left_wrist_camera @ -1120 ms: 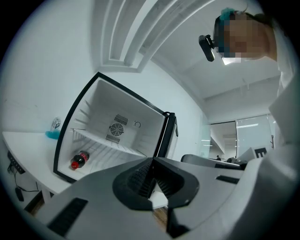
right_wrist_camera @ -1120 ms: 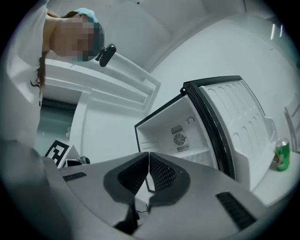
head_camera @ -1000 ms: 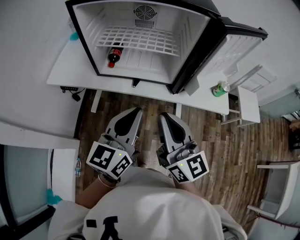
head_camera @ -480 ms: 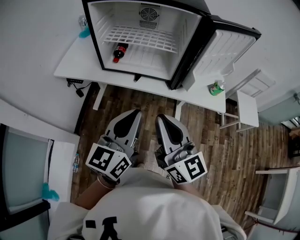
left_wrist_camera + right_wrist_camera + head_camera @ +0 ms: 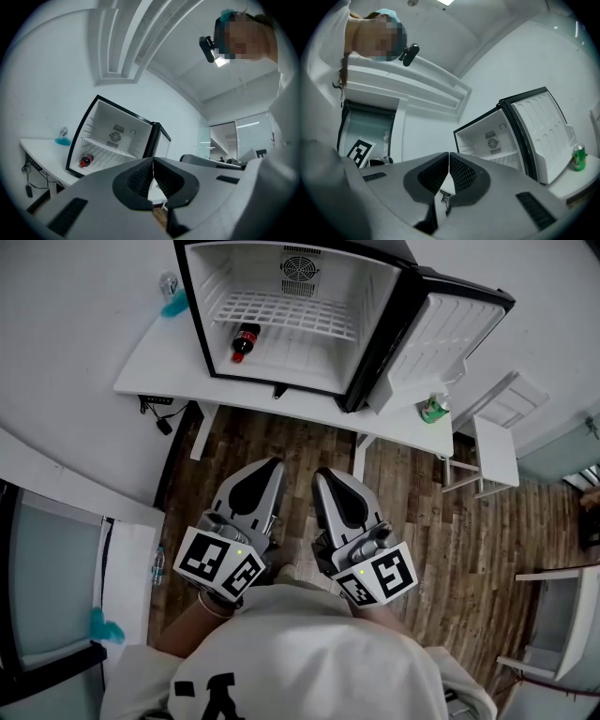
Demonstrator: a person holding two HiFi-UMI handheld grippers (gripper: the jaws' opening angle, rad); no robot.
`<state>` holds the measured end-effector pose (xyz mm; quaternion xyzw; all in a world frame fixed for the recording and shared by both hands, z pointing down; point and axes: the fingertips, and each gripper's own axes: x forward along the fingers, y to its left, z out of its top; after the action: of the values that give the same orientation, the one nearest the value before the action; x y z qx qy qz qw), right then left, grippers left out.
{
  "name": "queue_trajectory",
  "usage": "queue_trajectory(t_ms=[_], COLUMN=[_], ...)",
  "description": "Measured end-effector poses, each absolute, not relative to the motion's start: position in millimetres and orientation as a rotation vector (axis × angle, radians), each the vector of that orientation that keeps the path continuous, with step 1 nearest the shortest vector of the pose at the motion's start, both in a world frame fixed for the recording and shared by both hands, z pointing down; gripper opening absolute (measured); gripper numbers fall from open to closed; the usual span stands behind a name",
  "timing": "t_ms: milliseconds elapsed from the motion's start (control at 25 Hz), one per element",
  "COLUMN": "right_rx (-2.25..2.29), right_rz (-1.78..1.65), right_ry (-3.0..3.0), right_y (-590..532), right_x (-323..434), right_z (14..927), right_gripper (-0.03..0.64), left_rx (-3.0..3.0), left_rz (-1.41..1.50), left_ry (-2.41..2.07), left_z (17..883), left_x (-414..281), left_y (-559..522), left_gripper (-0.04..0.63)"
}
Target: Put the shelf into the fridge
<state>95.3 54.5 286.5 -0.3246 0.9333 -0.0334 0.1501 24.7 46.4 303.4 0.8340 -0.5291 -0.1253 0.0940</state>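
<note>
Both pairs of jaws together and empty, left gripper (image 5: 270,465) just beside right gripper (image 5: 324,474) near the person, wire shelf (image 5: 281,313) seated in far open fridge (image 5: 214,296), cola bottle (image 5: 244,341) beneath it.

Bright even light, sharp, fisheye edges

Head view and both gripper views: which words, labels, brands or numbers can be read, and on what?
None can be read.
Bottle in the fridge: label too small.
Green can: print too small.
Shirt: black print cut off at the edge.
Cubes on left gripper and right gripper: marker patterns, no letters.
</note>
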Motion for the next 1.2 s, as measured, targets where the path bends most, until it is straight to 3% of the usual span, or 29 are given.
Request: queue_trajectory(t_ms=[1200], right_rx=[-1.078], right_rz=[-0.041], right_ry=[2.639], right_y=[244.4], right_x=[27.9], right_z=[294.7], right_gripper=[0.031], left_rx=[2.559], left_rz=[-0.351], left_ry=[-1.456], left_z=[307.8], left_x=[-35.1], left_y=[225.7], left_gripper=[0.008])
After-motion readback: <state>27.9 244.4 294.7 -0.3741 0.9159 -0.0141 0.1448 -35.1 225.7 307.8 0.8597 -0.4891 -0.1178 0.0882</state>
